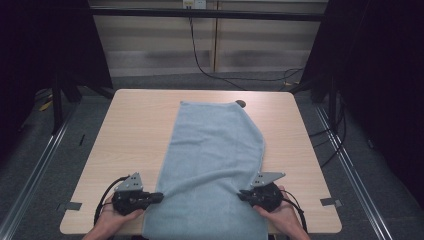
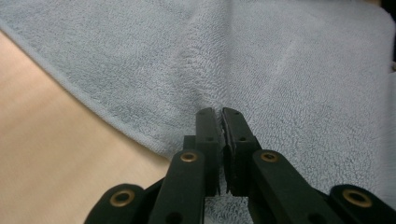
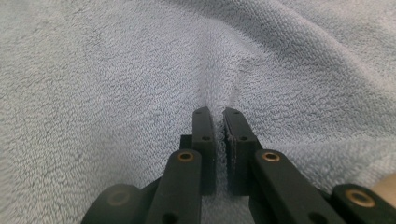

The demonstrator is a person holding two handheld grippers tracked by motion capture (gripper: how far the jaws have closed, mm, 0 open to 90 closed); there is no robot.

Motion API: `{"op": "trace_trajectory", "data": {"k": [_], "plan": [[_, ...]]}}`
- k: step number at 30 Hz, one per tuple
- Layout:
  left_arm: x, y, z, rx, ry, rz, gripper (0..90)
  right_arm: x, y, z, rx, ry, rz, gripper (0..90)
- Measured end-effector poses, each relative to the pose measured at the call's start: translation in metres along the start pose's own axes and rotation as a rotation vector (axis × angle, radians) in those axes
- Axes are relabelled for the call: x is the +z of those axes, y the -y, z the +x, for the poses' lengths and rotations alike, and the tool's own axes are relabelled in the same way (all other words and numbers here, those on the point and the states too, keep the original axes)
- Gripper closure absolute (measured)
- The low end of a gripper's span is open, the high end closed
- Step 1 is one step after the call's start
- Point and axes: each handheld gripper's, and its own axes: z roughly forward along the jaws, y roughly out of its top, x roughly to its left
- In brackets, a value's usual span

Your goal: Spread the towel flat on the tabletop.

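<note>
A light blue towel (image 1: 212, 160) lies lengthwise down the middle of the wooden worktop (image 1: 135, 130), its near end pinched at either edge by the left gripper (image 1: 159, 196) and right gripper (image 1: 241, 195), both jaws closed on a fold of cloth.

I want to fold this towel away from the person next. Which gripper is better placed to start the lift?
Neither clearly: the left gripper and right gripper are both shut on the towel, pinching opposite side edges at its near end.

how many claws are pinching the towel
2: the left claw pinches the towel at its near left edge, the right claw at its near right edge.
</note>
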Motion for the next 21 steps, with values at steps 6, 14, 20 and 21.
{"op": "trace_trajectory", "data": {"k": [6, 14, 20, 21], "plan": [[-0.016, 0.009, -0.012, -0.028, 0.066, -0.047, 81.3, -0.014, 0.010, 0.024, -0.010, -0.056, -0.009, 78.2], [0.013, -0.040, 0.035, -0.049, -0.009, -0.088, 68.8, -0.031, -0.007, -0.011, 0.076, 0.021, -0.134, 64.9], [0.058, -0.062, 0.068, -0.049, -0.112, -0.030, 59.7, -0.016, -0.021, -0.058, 0.156, 0.127, -0.131, 58.0], [0.063, -0.060, 0.069, -0.049, -0.120, -0.006, 60.4, -0.014, -0.022, -0.062, 0.165, 0.134, -0.127, 56.4]]}}
